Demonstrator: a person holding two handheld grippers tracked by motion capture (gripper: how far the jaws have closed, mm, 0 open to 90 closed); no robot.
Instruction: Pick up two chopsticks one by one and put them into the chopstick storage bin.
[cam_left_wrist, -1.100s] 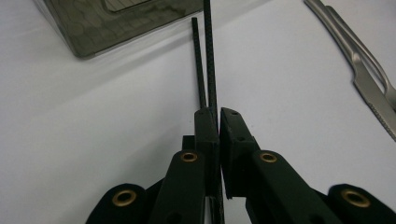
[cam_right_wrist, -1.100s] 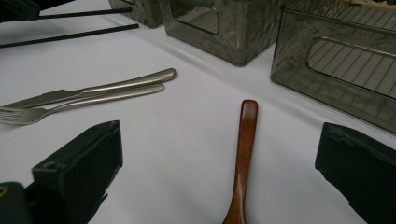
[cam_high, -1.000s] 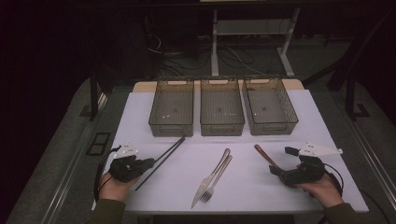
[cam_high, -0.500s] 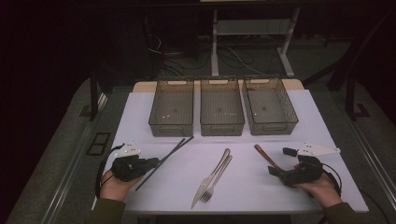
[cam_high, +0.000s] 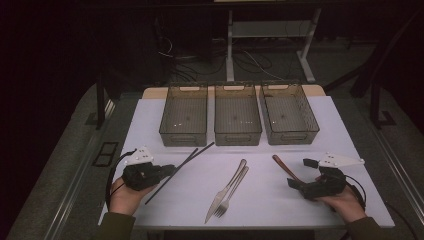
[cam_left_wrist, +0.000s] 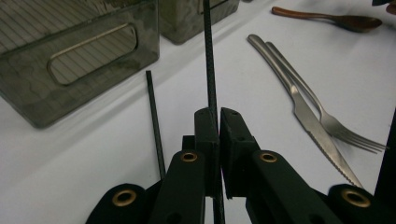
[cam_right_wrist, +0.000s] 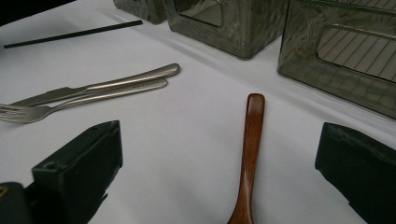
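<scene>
My left gripper (cam_high: 171, 169) (cam_left_wrist: 218, 116) is shut on one black chopstick (cam_high: 207, 147) (cam_left_wrist: 208, 70), which sticks out past the jaws toward the bins, lifted off the white table. A second black chopstick (cam_high: 160, 189) (cam_left_wrist: 154, 116) lies flat beside it. My right gripper (cam_high: 299, 173) (cam_right_wrist: 217, 140) is open and low over the table. A brown wooden spoon (cam_high: 281, 166) (cam_right_wrist: 250, 149) lies between its jaws, untouched. A steel knife (cam_high: 226, 190) (cam_left_wrist: 299, 107) and a fork (cam_high: 234, 192) (cam_left_wrist: 327, 121) lie side by side at the table's middle.
Three smoky see-through bins stand in a row at the back: left (cam_high: 183, 131), middle (cam_high: 237, 134), right (cam_high: 292, 134). The white table top (cam_high: 150, 120) ends close in front of my hands. Dark floor, cables and a stand lie beyond.
My left gripper has risen a little with one chopstick, whose far end has swung right, away from the other one on the table. The right gripper has not moved.
</scene>
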